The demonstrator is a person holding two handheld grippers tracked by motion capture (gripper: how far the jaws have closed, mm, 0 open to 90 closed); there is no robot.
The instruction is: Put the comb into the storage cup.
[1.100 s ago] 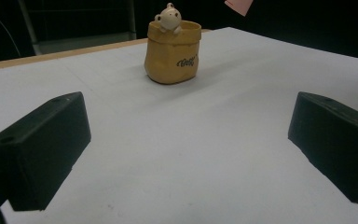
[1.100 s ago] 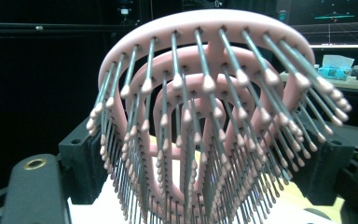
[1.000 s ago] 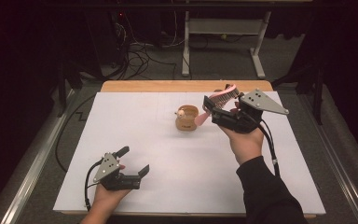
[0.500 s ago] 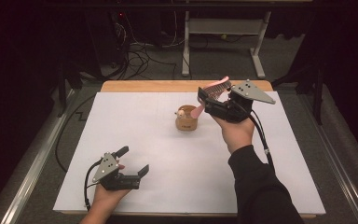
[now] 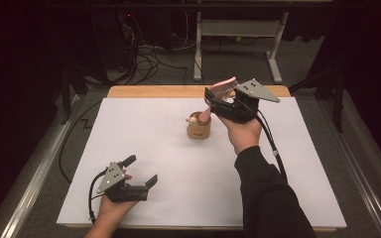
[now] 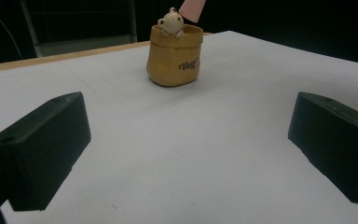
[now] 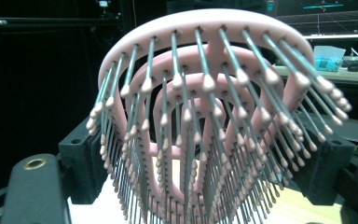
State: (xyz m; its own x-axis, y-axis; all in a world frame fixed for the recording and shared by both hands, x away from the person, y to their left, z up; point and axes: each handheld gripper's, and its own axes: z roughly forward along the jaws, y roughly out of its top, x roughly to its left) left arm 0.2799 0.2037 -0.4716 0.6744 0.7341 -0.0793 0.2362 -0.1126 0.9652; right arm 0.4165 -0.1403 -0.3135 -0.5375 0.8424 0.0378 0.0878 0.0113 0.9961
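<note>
A pink hairbrush (image 5: 222, 89) with metal bristles is clamped by its head in my right gripper (image 5: 221, 97), held above the table's far middle. Its handle slants down to the mouth of a tan bag-shaped cup (image 5: 198, 129) with a small bear figure on the rim. Whether the handle tip is inside the cup I cannot tell. In the right gripper view the hairbrush (image 7: 205, 116) sits bristles toward the camera, with my right gripper (image 7: 200, 158) shut on both its sides. My left gripper (image 5: 141, 170) rests open at the front left. The left gripper (image 6: 186, 149) faces the cup (image 6: 174, 56) and the pink handle (image 6: 191, 9).
The white-covered table (image 5: 129, 124) has a wooden strip along its far edge. Beyond it are a metal stand's legs (image 5: 198, 54) and cables on a dark floor. Metal rails run along both sides of the table.
My right gripper has carried the brush a little left and farther back, bringing the handle down to the cup's mouth. The left gripper has stayed still.
</note>
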